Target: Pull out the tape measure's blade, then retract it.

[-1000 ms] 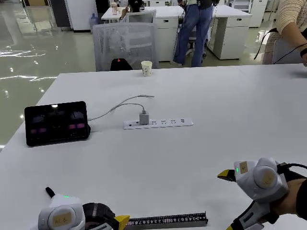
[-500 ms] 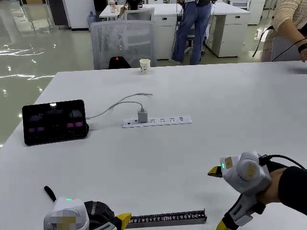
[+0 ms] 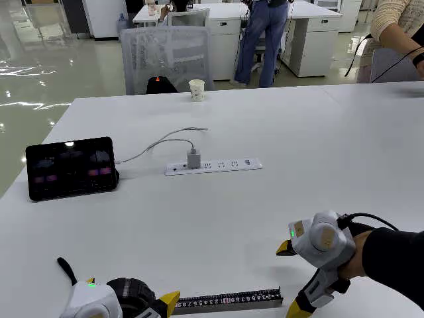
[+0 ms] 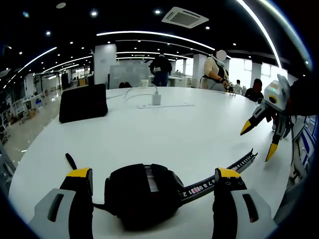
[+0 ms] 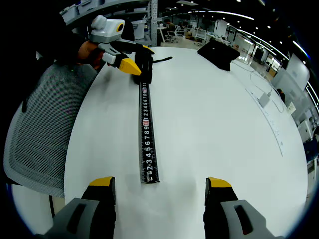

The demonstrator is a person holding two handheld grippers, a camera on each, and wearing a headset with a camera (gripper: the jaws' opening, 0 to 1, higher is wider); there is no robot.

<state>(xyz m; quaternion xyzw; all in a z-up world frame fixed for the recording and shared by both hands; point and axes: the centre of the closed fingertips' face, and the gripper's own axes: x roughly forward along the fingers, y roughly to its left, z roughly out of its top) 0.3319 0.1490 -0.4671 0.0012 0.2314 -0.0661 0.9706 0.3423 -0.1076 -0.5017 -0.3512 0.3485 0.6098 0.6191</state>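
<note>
A black tape measure (image 4: 144, 193) lies on the white table (image 3: 265, 132) near its front edge. Its case sits between the jaws of my left gripper (image 4: 153, 174), which stand apart with small gaps on both sides. A short length of the dark blade (image 3: 228, 301) lies flat on the table, running right from the case. The blade's end (image 5: 149, 179) rests just ahead of my right gripper (image 5: 160, 183), in line with the gap between its wide-open jaws. In the head view the right gripper (image 3: 290, 278) hovers just right of that end.
A dark tablet (image 3: 69, 167) stands at the left. A white power strip (image 3: 212, 165) with a charger and cable lies mid-table. A paper cup (image 3: 196, 89) sits at the far edge, with a mesh chair (image 3: 165, 59) behind it. People stand among desks beyond.
My right gripper has moved left and down, closer to the blade's end. The left gripper and tape measure have stayed put, and the blade's length looks unchanged. The head camera has shifted slightly.
</note>
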